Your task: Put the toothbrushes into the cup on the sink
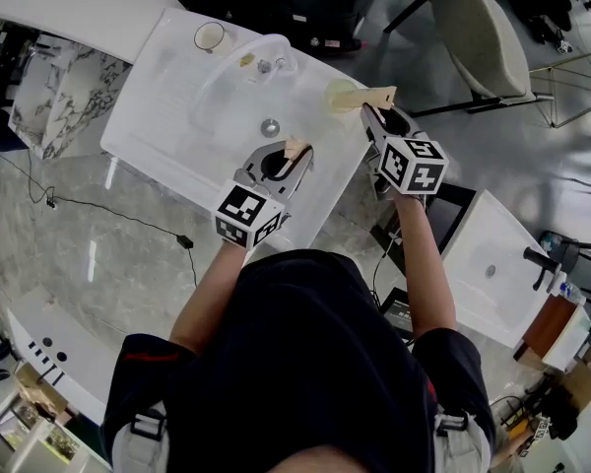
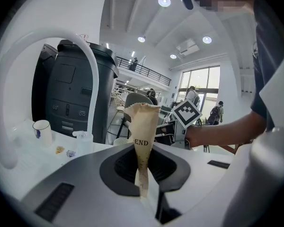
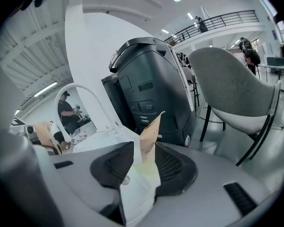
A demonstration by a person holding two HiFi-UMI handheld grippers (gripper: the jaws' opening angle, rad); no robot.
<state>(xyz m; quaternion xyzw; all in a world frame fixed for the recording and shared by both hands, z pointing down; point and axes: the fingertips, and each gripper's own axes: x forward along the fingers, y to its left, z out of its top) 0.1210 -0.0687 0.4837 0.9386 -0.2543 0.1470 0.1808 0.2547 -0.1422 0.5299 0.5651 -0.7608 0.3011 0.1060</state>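
My left gripper (image 1: 294, 156) is over the front of the white sink (image 1: 167, 97), shut on a torn strip of brown paper wrapper (image 2: 142, 141) printed END that stands up between the jaws. My right gripper (image 1: 371, 113) hangs at the sink's right edge, shut on a toothbrush packet (image 1: 366, 98) of brown paper and white backing (image 3: 149, 135). No bare toothbrush shows. A white cup (image 1: 210, 36) stands on the sink's far left corner, also in the left gripper view as the cup (image 2: 41, 131), well away from both grippers.
A white arched faucet (image 1: 266, 62) rises at the back of the basin, and the drain (image 1: 270, 126) lies in the middle. A pale round cup-like thing (image 1: 337, 94) sits by the right gripper. A grey chair (image 1: 483, 28) and a dark machine (image 3: 151, 89) stand beyond the sink.
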